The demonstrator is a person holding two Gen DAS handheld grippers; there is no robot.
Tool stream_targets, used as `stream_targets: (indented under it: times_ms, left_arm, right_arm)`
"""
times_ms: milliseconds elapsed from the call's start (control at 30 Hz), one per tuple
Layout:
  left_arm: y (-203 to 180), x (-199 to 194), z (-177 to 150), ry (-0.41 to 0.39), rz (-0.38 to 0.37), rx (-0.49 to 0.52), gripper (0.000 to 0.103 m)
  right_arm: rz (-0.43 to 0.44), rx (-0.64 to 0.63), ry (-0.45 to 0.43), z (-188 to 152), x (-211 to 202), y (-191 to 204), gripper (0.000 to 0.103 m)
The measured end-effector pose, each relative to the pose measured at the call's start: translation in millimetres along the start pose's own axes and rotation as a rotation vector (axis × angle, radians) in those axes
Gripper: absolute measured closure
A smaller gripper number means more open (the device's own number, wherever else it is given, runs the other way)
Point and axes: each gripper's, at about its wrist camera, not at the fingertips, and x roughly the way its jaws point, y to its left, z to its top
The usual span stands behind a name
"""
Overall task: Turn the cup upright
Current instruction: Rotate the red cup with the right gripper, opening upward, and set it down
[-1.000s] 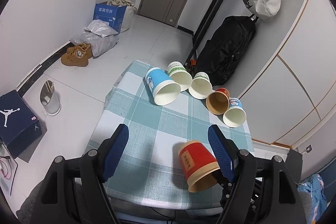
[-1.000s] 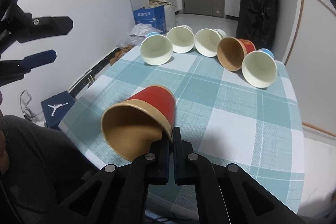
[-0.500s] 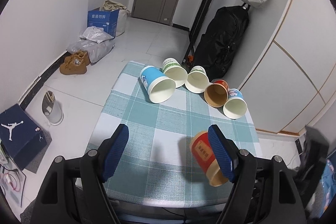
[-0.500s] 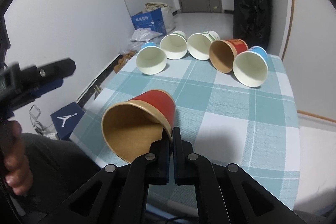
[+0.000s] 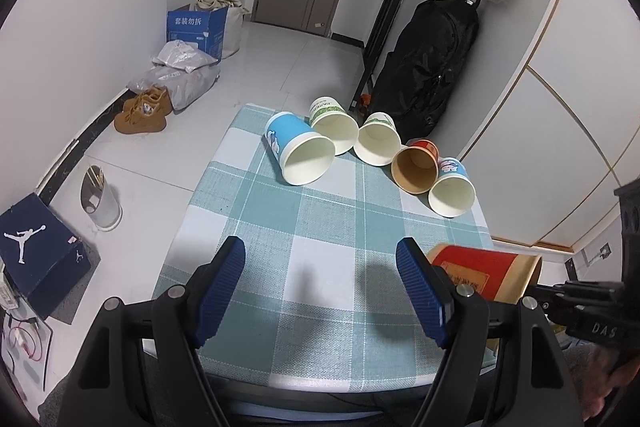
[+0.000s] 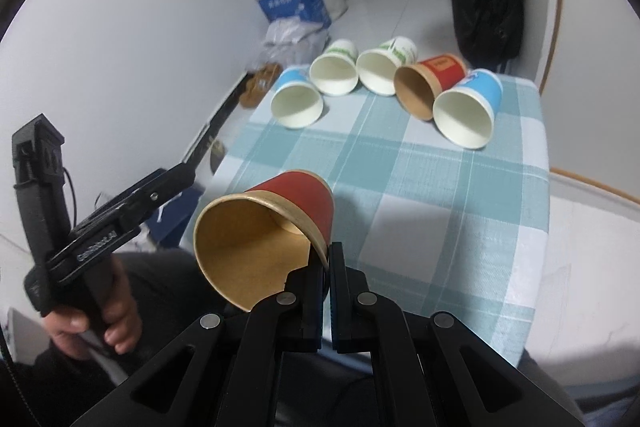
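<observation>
My right gripper (image 6: 326, 259) is shut on the rim of a red paper cup (image 6: 280, 219) with a brown inside. The cup lies on its side, mouth toward the camera, held above the near edge of the checked table (image 6: 440, 195). In the left wrist view the same cup (image 5: 476, 273) shows at the right, behind the right finger. My left gripper (image 5: 320, 279) is open and empty above the table's near part (image 5: 320, 227); it also shows at the left in the right wrist view (image 6: 120, 211).
Several cups lie on their sides at the table's far end: a blue one (image 5: 298, 153), two white-green ones (image 5: 334, 123), a red one (image 5: 416, 165), another blue one (image 5: 454, 187). A black bag (image 5: 428, 67), boxes and shoes (image 5: 142, 109) are on the floor.
The right gripper has lifted the red cup off the table and drawn it toward the near right edge, tilting it. The left gripper has risen and pulled back a little.
</observation>
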Motion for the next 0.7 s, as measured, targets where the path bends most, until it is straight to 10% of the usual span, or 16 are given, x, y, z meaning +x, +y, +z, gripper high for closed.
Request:
stream_targets:
  times_ms: [400, 700]
  left_arm:
    - [-0.1, 3.4, 1.7, 0.030, 0.004, 0.003, 0.029]
    - [6.1, 9.0, 4.8, 0.062, -0.016, -0.039, 0.029]
  right_arm:
    - [-0.083, -0.008, 0.404, 46.1, 69.3, -3.5, 0.101]
    - [-0.087, -0.020, 0.508, 68.2, 105.5, -1.1, 0.101]
